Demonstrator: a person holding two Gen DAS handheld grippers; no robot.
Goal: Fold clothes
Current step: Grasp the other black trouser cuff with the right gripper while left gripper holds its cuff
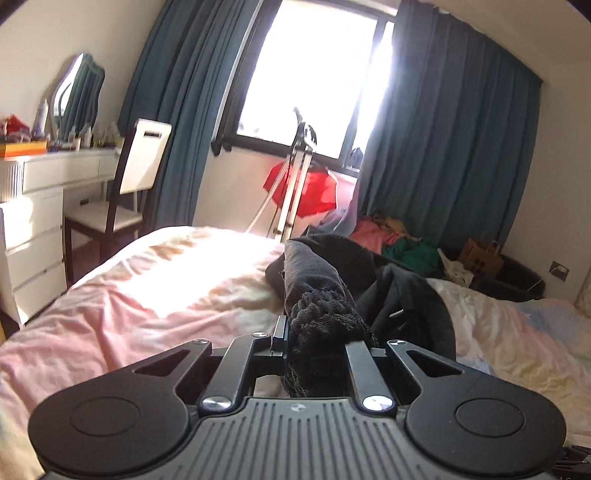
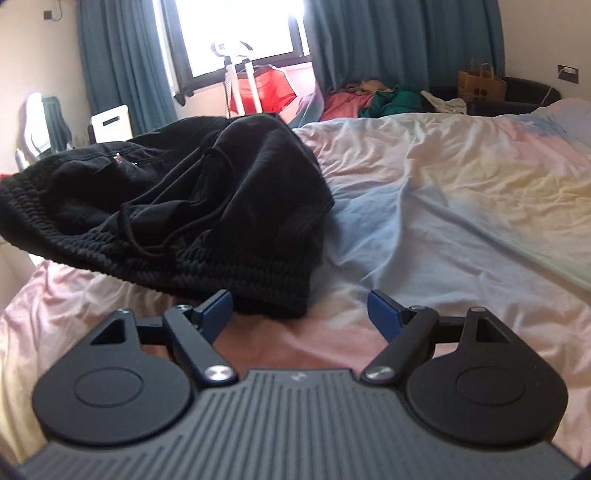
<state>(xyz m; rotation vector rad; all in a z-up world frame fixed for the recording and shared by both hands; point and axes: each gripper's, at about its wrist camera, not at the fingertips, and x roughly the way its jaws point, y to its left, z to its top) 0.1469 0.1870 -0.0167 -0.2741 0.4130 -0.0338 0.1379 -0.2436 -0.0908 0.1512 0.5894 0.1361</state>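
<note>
I see one bed (image 2: 443, 177) as the work surface, covered by a wrinkled pastel sheet (image 1: 155, 295) in pink, cream and pale blue patches. Black shorts (image 2: 207, 192) with a ribbed elastic waistband and drawstring lie crumpled on it, on the left in the right wrist view; one waistband edge is lifted clear of the sheet. The rest of the sheet I see is bare.

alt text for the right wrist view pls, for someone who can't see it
The right gripper hangs open, its blue fingers empty, just short of the ribbed waistband of crumpled black drawstring shorts on a pastel bedsheet. Behind are teal curtains and a bright window.
</note>
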